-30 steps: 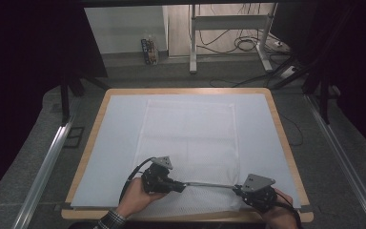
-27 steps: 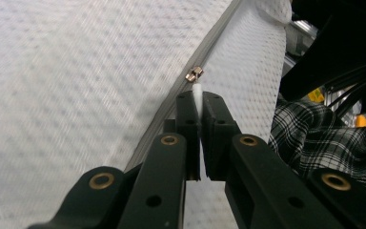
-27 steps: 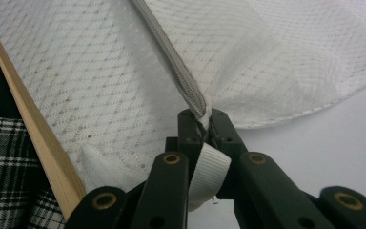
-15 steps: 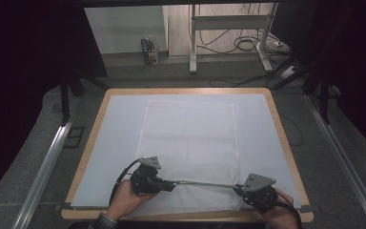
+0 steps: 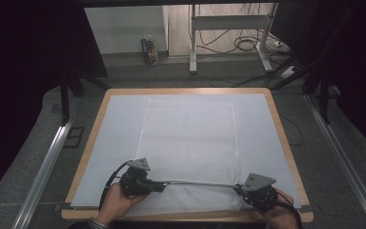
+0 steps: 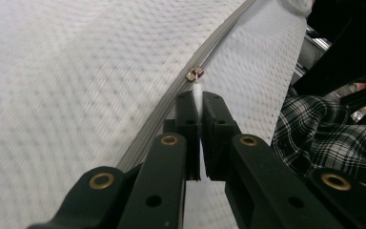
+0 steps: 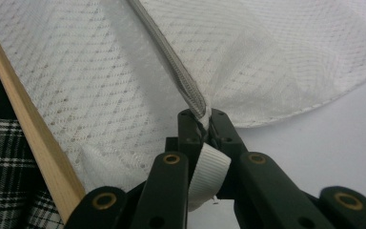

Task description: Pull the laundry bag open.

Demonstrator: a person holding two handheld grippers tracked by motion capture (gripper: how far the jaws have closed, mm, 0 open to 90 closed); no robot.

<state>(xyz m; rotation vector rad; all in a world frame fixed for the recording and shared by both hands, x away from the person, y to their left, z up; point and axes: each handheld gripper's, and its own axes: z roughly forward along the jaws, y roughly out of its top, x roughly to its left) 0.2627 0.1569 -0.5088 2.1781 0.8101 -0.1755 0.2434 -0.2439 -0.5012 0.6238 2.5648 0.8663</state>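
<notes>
Your left gripper (image 5: 158,186) lies level, pinching the zipper pull (image 6: 196,88). Your right gripper (image 5: 239,189), facing it, clamps the bag's (image 5: 190,138) zipper end (image 7: 196,107).

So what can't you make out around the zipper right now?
- Zipper teeth, left gripper view: blurred, so open or closed is unclear.
- Ribbon tab, right gripper view: its far end is hidden between the right gripper's jaws.
- Mesh bag, high view: contents, if any, too faint to tell.

Both grippers, left gripper (image 5: 158,186) and right gripper (image 5: 238,190), are black with brass screws, grey three-cornered plates and black cables; the shirt is checked.
</notes>
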